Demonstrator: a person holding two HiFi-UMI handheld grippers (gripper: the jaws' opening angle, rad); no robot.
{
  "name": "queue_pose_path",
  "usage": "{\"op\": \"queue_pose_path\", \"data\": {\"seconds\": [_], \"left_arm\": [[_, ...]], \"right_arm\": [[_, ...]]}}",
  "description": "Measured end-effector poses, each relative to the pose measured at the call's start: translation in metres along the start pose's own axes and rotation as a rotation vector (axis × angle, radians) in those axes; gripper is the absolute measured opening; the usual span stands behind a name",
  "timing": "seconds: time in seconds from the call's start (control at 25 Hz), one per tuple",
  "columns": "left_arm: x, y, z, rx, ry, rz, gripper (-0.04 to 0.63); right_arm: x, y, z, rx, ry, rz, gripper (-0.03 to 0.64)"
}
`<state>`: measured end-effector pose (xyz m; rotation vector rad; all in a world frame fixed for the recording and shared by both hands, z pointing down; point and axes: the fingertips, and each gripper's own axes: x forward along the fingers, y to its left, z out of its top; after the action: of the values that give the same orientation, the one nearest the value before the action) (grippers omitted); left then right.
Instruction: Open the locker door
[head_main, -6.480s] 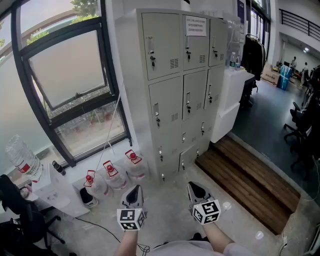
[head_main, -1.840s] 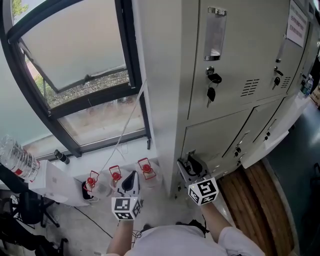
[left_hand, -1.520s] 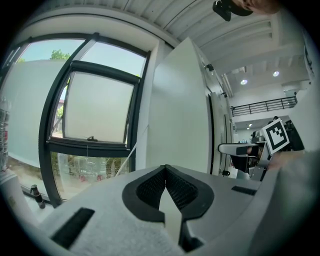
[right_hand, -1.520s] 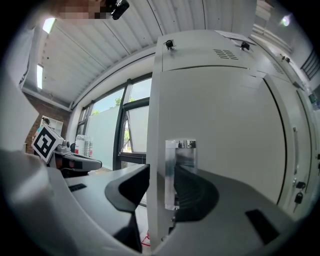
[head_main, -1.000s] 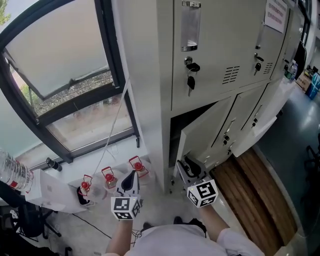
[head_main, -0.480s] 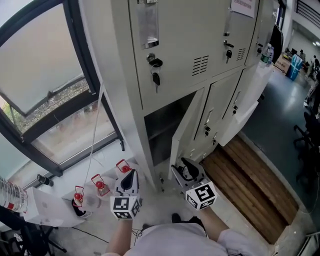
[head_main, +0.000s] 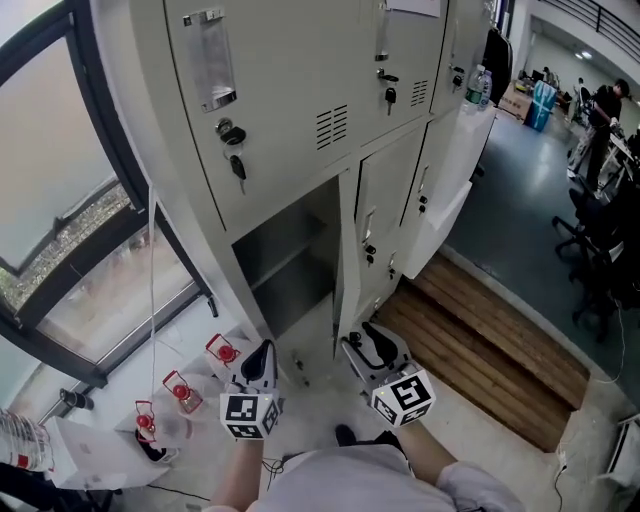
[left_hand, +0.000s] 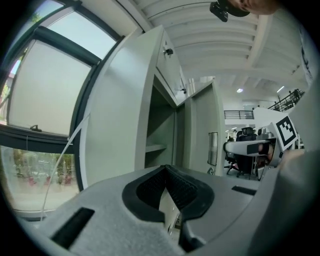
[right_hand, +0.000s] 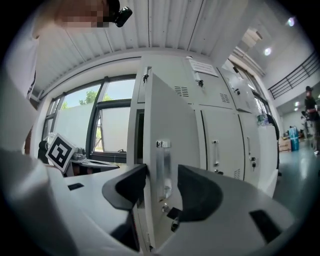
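Now right claw (right_hand: 161, 186), jaws just opening, straddles open locker door (right_hand: 172, 125)

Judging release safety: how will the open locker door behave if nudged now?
The locker door probably swings easily: it stands wide open, latched to nothing. It looks like thin, flat sheet metal, so likely stiff and fairly light. Its smooth painted face may be slippery.

The pale grey metal locker door (right_hand: 175, 120), second row down in the far-left column, stands swung wide open, baring a dark compartment (head_main: 285, 255) with one shelf.
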<state>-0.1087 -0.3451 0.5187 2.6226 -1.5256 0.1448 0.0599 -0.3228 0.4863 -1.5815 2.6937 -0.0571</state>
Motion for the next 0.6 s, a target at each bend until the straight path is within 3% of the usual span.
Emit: {"op": "queue_pose_path", "data": {"seconds": [0.32,0.48,0.6], "left_arm": [[0.025,-0.041,-0.002,0.010,0.004,-0.116,0.002],[0.036,-0.059,0.001,0.022,-0.001,-0.157,0.003],[0.042,-0.070,0.002,0.036,-0.003,-0.179,0.002]], "right_arm": [[-0.042,-0.049,-0.002,0.062,-0.022,-0.166,0.181],[-0.067,-0.082,0.001,0.038,-0.025,-0.311,0.075],[-0.085,-0.097,0.007,0.043,-0.059,-0.370,0.033]]}}
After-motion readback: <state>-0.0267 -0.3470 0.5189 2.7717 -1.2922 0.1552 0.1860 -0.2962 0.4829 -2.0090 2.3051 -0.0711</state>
